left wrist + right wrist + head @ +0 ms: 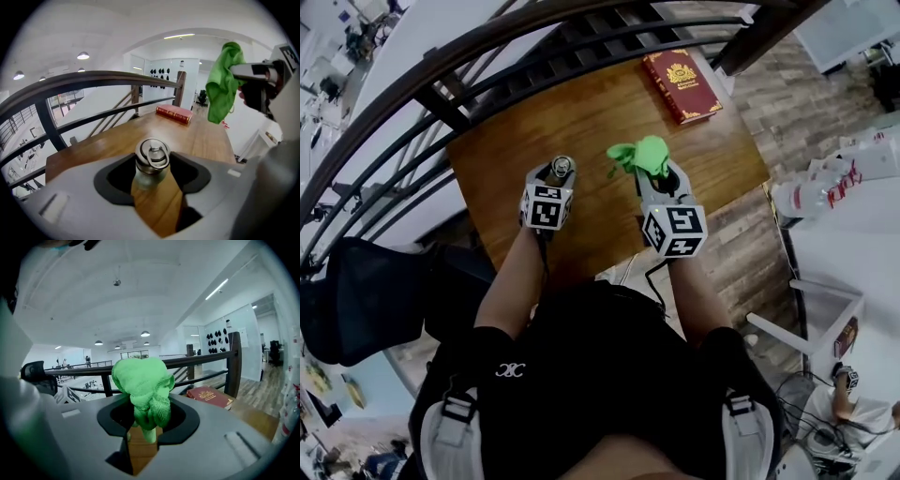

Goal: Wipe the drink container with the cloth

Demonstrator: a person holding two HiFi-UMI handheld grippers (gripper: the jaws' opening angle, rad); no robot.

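My left gripper [557,175] is shut on a small drink container [151,164] with a metal ring-topped lid, held upright above the wooden table [581,122]; the same container [560,169] shows in the head view. My right gripper [661,172] is shut on a bright green cloth [643,155], which bunches out of the jaws. In the right gripper view the cloth [144,390] fills the space between the jaws. The left gripper view shows the cloth [223,82] hanging from the right gripper [243,70] to the right, apart from the container.
A red book [681,84] lies at the table's far right corner. A dark curved railing [487,56] runs behind the table. A dark chair [356,295] stands at the left, white shelving [839,187] at the right.
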